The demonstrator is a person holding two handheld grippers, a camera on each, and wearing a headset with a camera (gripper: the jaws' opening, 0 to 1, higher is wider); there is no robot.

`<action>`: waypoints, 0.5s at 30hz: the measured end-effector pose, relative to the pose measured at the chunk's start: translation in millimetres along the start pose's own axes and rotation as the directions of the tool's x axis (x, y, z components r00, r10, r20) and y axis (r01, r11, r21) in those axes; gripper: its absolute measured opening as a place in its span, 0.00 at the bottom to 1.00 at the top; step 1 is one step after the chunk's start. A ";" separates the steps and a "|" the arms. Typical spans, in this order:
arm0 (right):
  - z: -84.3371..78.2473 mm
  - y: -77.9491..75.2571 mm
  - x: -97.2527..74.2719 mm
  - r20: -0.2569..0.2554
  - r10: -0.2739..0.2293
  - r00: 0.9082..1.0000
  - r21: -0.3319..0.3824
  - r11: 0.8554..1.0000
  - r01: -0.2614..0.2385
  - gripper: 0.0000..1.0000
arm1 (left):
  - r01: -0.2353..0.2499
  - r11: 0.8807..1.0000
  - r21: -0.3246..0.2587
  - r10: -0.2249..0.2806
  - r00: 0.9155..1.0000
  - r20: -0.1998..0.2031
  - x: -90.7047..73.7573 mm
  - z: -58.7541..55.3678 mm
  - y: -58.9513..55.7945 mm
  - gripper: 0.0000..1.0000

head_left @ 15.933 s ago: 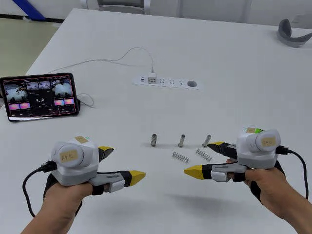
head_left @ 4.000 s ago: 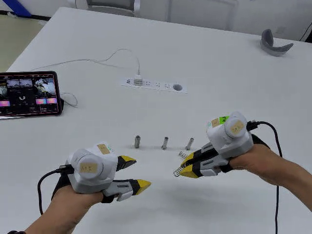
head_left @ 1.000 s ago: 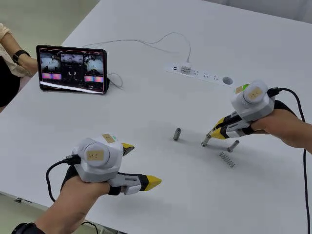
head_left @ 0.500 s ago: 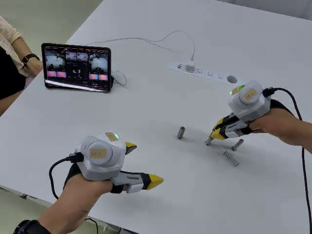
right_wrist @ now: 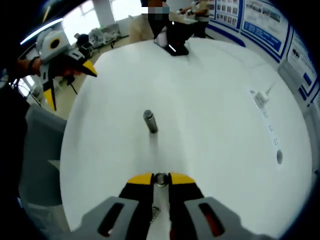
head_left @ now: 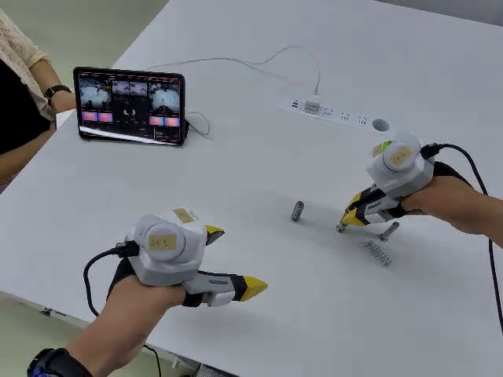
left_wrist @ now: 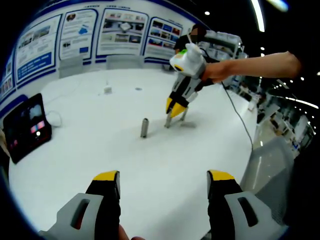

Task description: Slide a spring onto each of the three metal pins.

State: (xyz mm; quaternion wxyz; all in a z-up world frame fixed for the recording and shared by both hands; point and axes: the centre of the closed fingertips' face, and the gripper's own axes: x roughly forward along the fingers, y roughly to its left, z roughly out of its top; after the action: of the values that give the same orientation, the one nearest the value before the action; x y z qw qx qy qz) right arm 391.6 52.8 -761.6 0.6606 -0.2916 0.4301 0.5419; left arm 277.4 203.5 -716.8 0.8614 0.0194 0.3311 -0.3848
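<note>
The right gripper (head_left: 348,221), aloft four seconds ago, now down at the middle pin (head_left: 340,228), jaws clamped on a spring (right_wrist: 160,179), left gripper (head_left: 233,260) jaws apart, loose spring (head_left: 377,253) beside the third pin (head_left: 388,231).

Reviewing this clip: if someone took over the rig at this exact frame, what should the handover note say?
Left gripper: open, holding nothing, near the table's front edge.
Right gripper: fingers shut on a spring, at the top of the middle pin.
Left pin: looks already sprung.
Right pin: bare; a loose spring lies on the table beside it.
Left to do: seat the held spring, then fit the loose spring onto the right pin.
</note>
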 end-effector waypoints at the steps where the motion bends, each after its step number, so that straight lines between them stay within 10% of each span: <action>1: -0.6 0.5 0.8 -0.001 0.001 1.000 -0.001 1.000 -0.001 0.13 | 0.000 1.000 -0.001 0.000 1.000 0.000 0.0 0.0 -0.1 0.72; 15: -8.1 0.2 10.2 -0.009 -0.002 1.000 0.001 1.000 0.002 0.13 | 0.003 1.000 -0.004 -0.003 1.000 0.002 1.1 1.3 -1.9 0.72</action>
State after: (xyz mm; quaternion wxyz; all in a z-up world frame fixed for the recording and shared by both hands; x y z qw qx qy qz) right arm 389.8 50.8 -774.4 0.6594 -0.2943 0.4329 0.5395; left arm 277.4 201.0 -716.0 0.8611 0.0169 0.3310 -0.3855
